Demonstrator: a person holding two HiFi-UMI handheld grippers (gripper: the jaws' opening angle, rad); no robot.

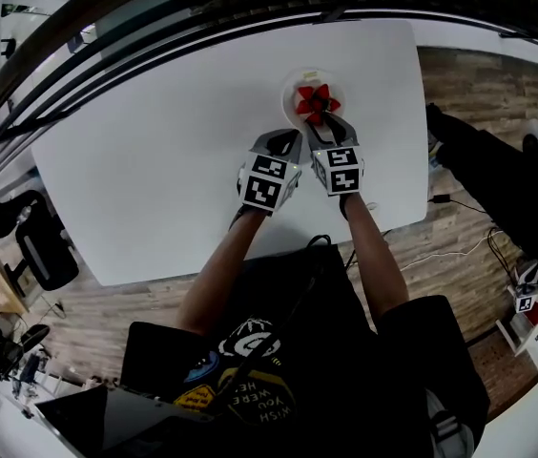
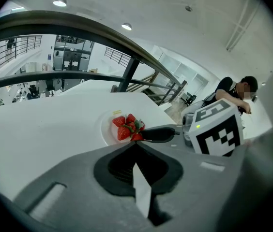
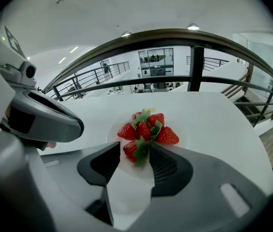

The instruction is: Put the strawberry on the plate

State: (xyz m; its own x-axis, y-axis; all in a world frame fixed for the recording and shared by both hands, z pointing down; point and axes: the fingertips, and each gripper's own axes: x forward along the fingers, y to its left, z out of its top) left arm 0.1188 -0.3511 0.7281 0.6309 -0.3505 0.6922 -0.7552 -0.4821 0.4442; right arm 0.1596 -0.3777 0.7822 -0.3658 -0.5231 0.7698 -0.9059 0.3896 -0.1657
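Lying on the side of the plate (image 3: pixel 176 124) nearest the grippers, the strawberry (image 3: pixel 130 151) sits leaf-side towards the camera between the two pads of the right gripper (image 3: pixel 134 148); that gripper's jaws stand apart, released, a sliver of white plate showing between the left pad and the fruit, the green leaves close against or brushing the right pad, which of the two I cannot tell; just beyond it, four more strawberries (image 3: pixel 148 127) are bunched together in the middle of the plate, touching one another; the plate itself rests on a white table (image 1: pixel 155 160), toward its far edge as the head view has it; the left gripper (image 2: pixel 135 145) is just beside the right one, angled down at the table just short of the plate's rim, its jaws clenched tip to tip with nothing between them; both bare forearms reach out from below in the head view; a dark curved railing (image 3: pixel 194 62) runs behind the table, and a person (image 2: pixel 233 93) bends over a desk well off to the right.
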